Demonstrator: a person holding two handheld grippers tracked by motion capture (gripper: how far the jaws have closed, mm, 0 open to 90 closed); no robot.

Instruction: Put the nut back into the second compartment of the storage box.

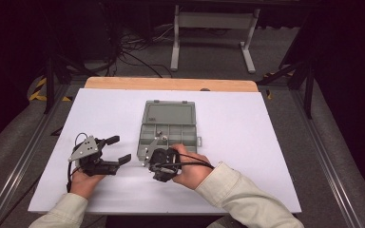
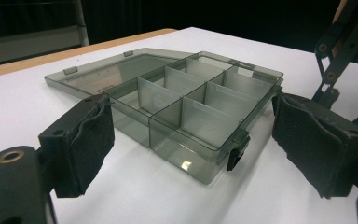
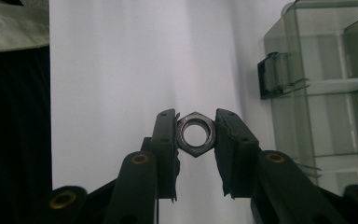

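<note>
A dull grey steel hex nut [image 3: 195, 133] with a round bore sits clamped between the two black padded jaws of the right gripper [image 3: 195, 135], one flat of the nut pressed against each pad, its hole facing the camera in the right gripper view; the jaws stand only as far apart as the nut is wide. Behind the nut lies the white tabletop [image 3: 135, 70], and the nut appears to be lifted clear of it, though how far cannot be told. To the right in that view stands a corner of the smoky grey translucent plastic compartment box [image 3: 321, 93], with a dark latch on its wall. In the high view the right gripper [image 1: 158, 164] is held in the person's right hand [image 1: 190, 168] just at the near left corner of the box [image 1: 168, 130], which lies with its lid folded flat open toward the far side of the white sheet [image 1: 247, 142]. The left gripper [image 1: 116, 154], held in the left hand [image 1: 83, 180], rests on the sheet just to the left of the box with its jaws spread wide and nothing between them. In the left gripper view the box [image 2: 186, 112] shows its divided compartments beyond the parted pads [image 2: 93, 144].
</note>
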